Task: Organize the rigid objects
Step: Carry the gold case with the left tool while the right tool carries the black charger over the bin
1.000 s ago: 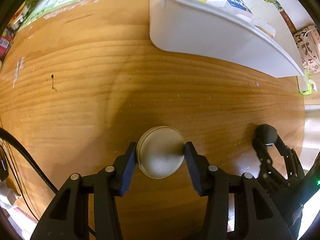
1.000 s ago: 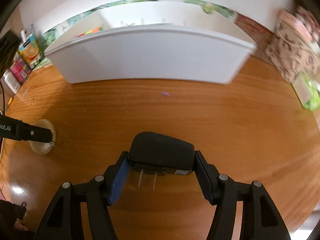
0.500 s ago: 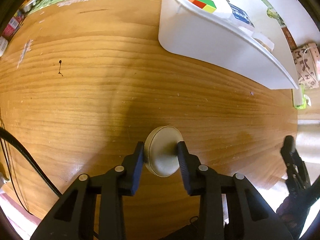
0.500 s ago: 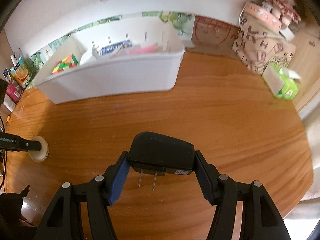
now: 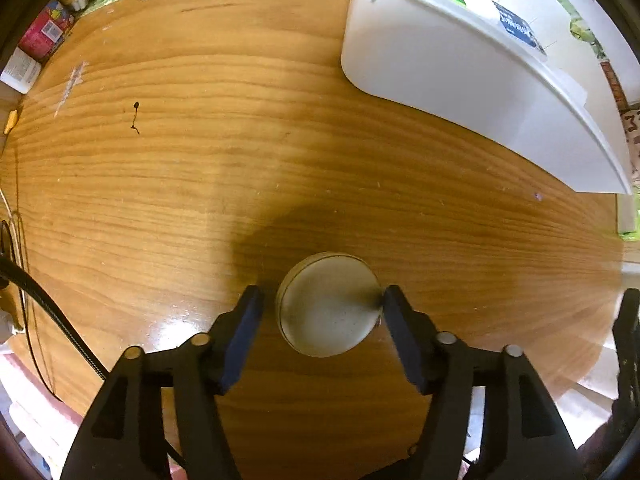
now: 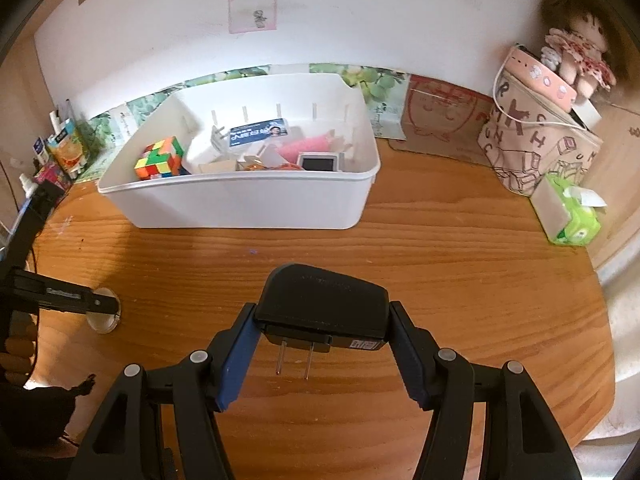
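A round beige disc (image 5: 328, 304) lies flat on the wooden table (image 5: 240, 160), between the fingers of my left gripper (image 5: 322, 308). The jaws are open, with a gap on the left side and the right finger at the disc's edge. My right gripper (image 6: 322, 320) is shut on a black plug adapter (image 6: 324, 300), prongs pointing back toward the camera, held above the table. The white bin (image 6: 248, 200) holds a colourful puzzle cube (image 6: 160, 158), a blue card and several small items. The disc (image 6: 105, 318) and left gripper also show in the right wrist view.
A patterned bag (image 6: 536, 148) with a doll on it and a green tissue pack (image 6: 572, 216) stand at the back right. Small cartons (image 6: 66, 152) stand at the back left. A black cable (image 5: 44, 304) runs along the table's left edge.
My left gripper closed on the disc half a second ago and has now opened, leaving it flat. My right gripper has lifted with the adapter, so the bin's inside shows.
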The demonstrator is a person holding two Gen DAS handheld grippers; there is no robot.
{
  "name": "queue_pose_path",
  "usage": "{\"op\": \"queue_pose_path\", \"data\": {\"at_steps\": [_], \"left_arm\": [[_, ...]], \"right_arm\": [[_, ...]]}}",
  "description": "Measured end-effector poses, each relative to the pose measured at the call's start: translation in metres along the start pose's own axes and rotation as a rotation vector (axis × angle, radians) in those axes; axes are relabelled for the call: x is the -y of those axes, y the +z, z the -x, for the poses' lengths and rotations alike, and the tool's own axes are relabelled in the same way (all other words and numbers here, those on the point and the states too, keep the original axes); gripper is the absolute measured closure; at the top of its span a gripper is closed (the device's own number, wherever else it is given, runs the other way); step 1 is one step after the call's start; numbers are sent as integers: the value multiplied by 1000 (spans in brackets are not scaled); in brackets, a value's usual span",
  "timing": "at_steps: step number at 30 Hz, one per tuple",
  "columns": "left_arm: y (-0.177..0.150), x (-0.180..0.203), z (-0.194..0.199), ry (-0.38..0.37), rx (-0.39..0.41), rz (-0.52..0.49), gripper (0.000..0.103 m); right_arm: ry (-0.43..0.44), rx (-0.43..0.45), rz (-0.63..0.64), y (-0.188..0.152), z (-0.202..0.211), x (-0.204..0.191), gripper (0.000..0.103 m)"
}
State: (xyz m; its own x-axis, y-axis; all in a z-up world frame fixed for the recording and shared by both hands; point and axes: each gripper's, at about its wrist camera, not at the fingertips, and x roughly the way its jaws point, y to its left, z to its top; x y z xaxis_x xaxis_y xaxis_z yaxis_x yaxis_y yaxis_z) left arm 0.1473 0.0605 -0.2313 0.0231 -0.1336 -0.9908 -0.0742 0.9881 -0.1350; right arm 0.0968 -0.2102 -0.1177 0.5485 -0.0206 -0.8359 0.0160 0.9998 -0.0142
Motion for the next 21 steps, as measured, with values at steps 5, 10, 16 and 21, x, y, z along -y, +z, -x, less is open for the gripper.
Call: {"op": "queue_pose_path", "data": {"at_steps": [5, 10, 16, 21], "left_arm": [[2, 5, -8, 62, -1, -1, 31], [7, 13, -15, 110, 0, 9, 39], [14, 12, -6, 120, -2, 75, 44], [20, 1, -8, 111, -31, 143, 44]], "right_arm": [[17, 5, 7, 0, 1, 4, 39], [28, 12, 11, 2, 2, 8, 39], [51, 17, 36, 9, 0, 13, 39], [81, 18, 60, 21, 0, 18, 39]]}}
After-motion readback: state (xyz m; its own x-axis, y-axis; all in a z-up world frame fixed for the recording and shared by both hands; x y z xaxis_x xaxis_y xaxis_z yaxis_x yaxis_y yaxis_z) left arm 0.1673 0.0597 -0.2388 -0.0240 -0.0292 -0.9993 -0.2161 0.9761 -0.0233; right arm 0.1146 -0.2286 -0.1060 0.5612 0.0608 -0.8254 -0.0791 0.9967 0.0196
